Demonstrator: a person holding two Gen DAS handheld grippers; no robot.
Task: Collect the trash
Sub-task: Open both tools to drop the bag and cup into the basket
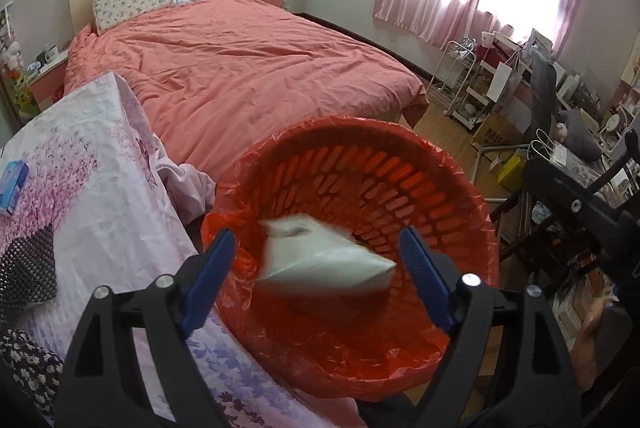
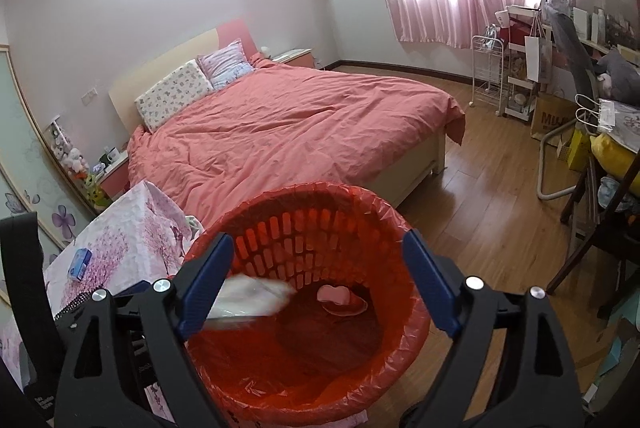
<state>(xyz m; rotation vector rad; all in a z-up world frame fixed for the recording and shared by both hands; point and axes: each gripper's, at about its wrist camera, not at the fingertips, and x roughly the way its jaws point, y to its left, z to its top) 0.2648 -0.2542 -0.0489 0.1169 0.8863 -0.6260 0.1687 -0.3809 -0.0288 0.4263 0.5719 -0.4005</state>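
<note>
Your left gripper [image 1: 316, 260] hangs with jaws wide apart over the red-lined basket [image 1: 472, 195], a blurred white wrapper [image 1: 320, 256] loose between them. Your right gripper [image 2: 318, 276] is spread over the same basket, where a pink scrap [image 2: 338, 296] lies at the bottom.

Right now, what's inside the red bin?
A red plastic liner lines the red bin. A blurred white plastic bag sits within its mouth, and pink scraps lie at the bottom. Anything beneath the bag is covered.
</note>
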